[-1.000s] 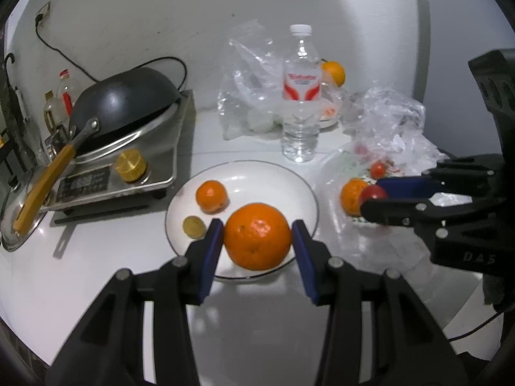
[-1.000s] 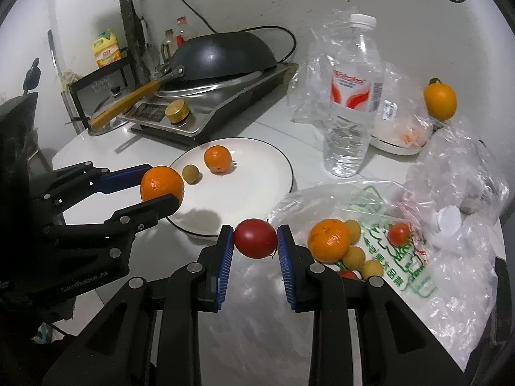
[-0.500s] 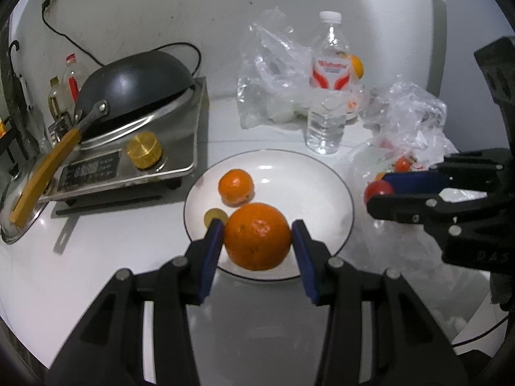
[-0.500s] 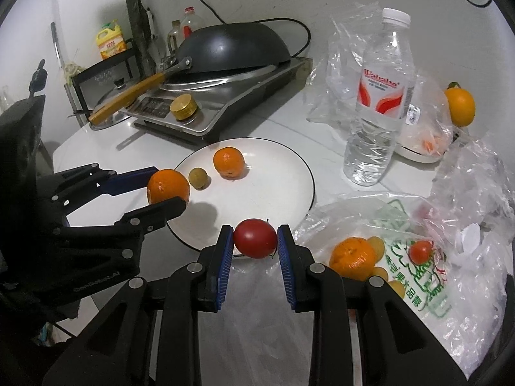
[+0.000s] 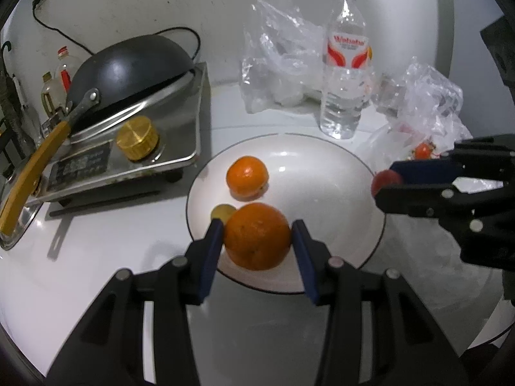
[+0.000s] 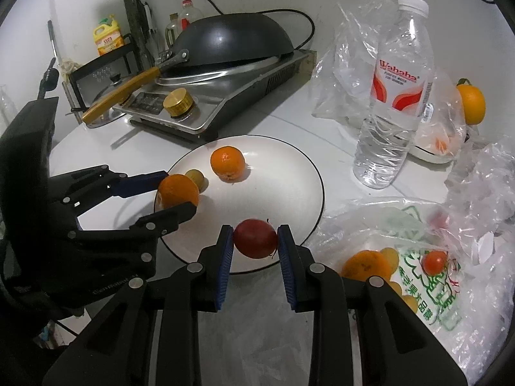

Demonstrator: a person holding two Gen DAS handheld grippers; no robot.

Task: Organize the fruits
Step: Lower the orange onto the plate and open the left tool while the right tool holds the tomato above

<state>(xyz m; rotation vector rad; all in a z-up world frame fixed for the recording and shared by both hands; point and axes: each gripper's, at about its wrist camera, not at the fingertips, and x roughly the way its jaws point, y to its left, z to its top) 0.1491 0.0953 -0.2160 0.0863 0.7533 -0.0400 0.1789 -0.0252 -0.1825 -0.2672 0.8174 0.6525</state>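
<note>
My left gripper point(image 5: 257, 236) is shut on a large orange point(image 5: 257, 236) and holds it over the near left part of a white plate point(image 5: 322, 173). On that plate lie a smaller orange point(image 5: 247, 177) and a small yellow-green fruit point(image 5: 222, 211). My right gripper point(image 6: 255, 238) is shut on a dark red fruit point(image 6: 255, 238) over the plate's point(image 6: 283, 173) near right rim. From the right wrist, the left gripper point(image 6: 178, 194) with its orange point(image 6: 178, 193) shows at the plate's left edge. More fruit, an orange point(image 6: 367, 265) and a small red one point(image 6: 434, 262), lies in a plastic bag point(image 6: 418, 276).
A water bottle point(image 6: 394, 96) stands behind the plate on the right. A stove with a dark wok point(image 6: 231, 41) fills the back left. Crumpled clear bags point(image 5: 283, 61) and another orange point(image 6: 471, 103) sit by the wall. Bottles and a rack point(image 6: 106, 51) are at the far left.
Both grippers have carried their fruit toward the plate and lower; the plate, stove and bottle look bigger and nearer in both views. Both grips are unchanged.
</note>
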